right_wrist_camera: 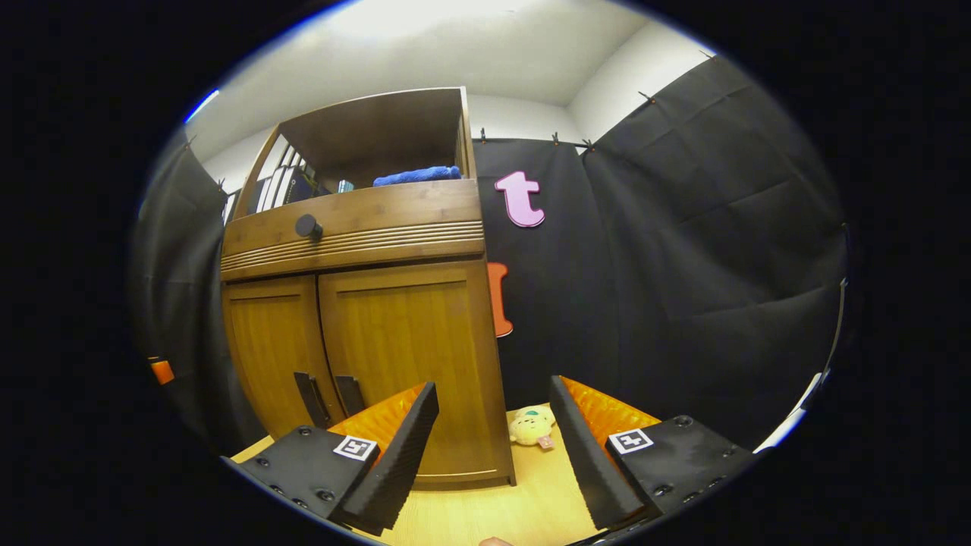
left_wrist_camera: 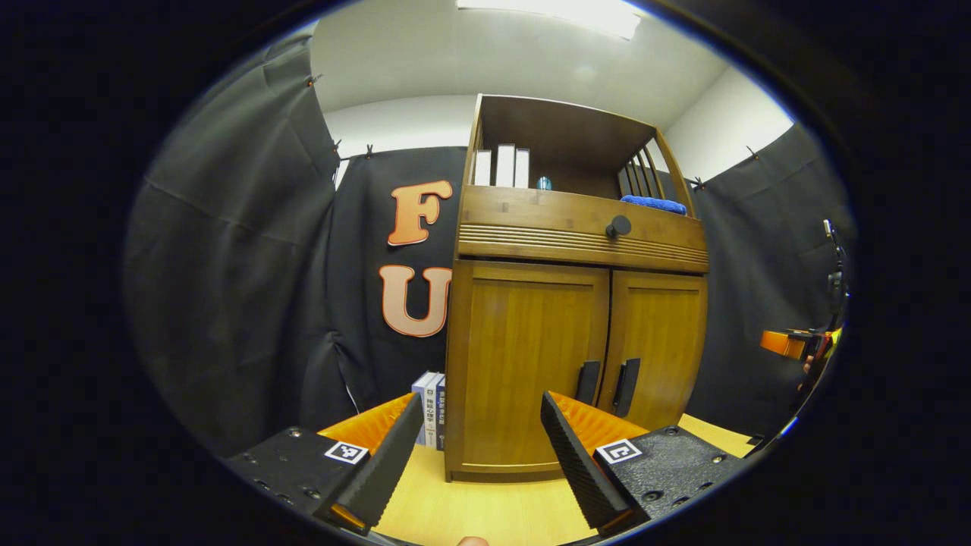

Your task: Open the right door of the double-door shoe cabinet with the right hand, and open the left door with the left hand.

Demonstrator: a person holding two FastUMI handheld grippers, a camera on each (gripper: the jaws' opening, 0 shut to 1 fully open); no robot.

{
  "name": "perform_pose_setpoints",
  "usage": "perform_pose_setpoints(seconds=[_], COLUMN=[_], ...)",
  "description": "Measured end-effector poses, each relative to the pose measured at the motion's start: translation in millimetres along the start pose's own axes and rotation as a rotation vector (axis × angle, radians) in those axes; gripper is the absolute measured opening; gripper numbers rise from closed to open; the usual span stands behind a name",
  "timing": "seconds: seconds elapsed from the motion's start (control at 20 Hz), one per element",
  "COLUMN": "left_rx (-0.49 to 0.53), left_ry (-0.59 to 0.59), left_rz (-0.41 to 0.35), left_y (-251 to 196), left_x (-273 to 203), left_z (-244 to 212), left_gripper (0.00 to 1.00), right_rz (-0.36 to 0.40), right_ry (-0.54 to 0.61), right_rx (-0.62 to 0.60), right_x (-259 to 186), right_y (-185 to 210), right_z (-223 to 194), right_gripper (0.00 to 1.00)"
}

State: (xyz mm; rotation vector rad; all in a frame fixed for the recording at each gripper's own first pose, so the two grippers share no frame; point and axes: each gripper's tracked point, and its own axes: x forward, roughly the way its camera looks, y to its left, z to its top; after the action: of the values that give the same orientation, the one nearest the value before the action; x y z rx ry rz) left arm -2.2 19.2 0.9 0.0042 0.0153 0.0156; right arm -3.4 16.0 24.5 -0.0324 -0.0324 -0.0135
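Both claws are gaping wide with nothing between the fingers, which makes sense since I haven't reached anything to grab. My right claw (right_wrist_camera: pixel 493 455) hangs above the table (right_wrist_camera: pixel 523 508), lined up with the cabinet's right front corner rather than with the handles, so I figure it has to swing left before it can do its job. My left claw (left_wrist_camera: pixel 474 459) sits square in front of the left door (left_wrist_camera: pixel 527 364), well short of it.

The shoe cabinet (left_wrist_camera: pixel 576 235) stands toward the back of the table, both doors shut flush. The two dark handles sit low down, side by side at the centre seam: the left door handle (left_wrist_camera: pixel 587 381) and the right door handle (left_wrist_camera: pixel 626 387). In the right gripper view I see the right door (right_wrist_camera: pixel 402 356) with its handle just left of my left finger. Handles placed at the seam means each door hinges on its outer edge, so I reckon each claw pulls outward to its own side.

Further out: a drawer with a round knob (left_wrist_camera: pixel 619 226) above the doors, an open shelf on top with a blue cloth (left_wrist_camera: pixel 652 203) and some white binders (left_wrist_camera: pixel 501 165). Books (left_wrist_camera: pixel 429 406) stand against the cabinet's left side, and a little plush toy (right_wrist_camera: pixel 531 427) lies on the table by its right side. Neither blocks the doors' swing, as far as I can judge.
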Motion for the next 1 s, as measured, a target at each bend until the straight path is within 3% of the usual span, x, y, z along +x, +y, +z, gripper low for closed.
perform_pose_setpoints(seconds=[0.5, 0.65, 0.7, 1.0], left_rx=[0.021, 0.027, 0.025, 0.024], left_ry=[0.001, 0.011, 0.013, 0.009], left_rz=[0.02, 0.027, 0.029, 0.071], left_y=[24.8, 32.3, 34.9, 61.5], left_x=[-12.1, -14.4, -15.4, -23.1], left_z=[-5.2, -10.3, -11.4, -15.4], left_gripper=[0.92, 0.92, 0.92, 0.92], right_rz=[0.119, 0.144, 0.152, 0.203], right_ry=[0.073, 0.091, 0.098, 0.133], right_rx=[0.014, 0.006, -0.001, -0.024], right_x=[47.2, 61.6, 66.6, 97.5], right_y=[85.8, 106.3, 114.3, 156.7], right_z=[-41.8, -54.9, -58.4, -83.2], right_gripper=[0.96, 1.0, 0.89, 0.89])
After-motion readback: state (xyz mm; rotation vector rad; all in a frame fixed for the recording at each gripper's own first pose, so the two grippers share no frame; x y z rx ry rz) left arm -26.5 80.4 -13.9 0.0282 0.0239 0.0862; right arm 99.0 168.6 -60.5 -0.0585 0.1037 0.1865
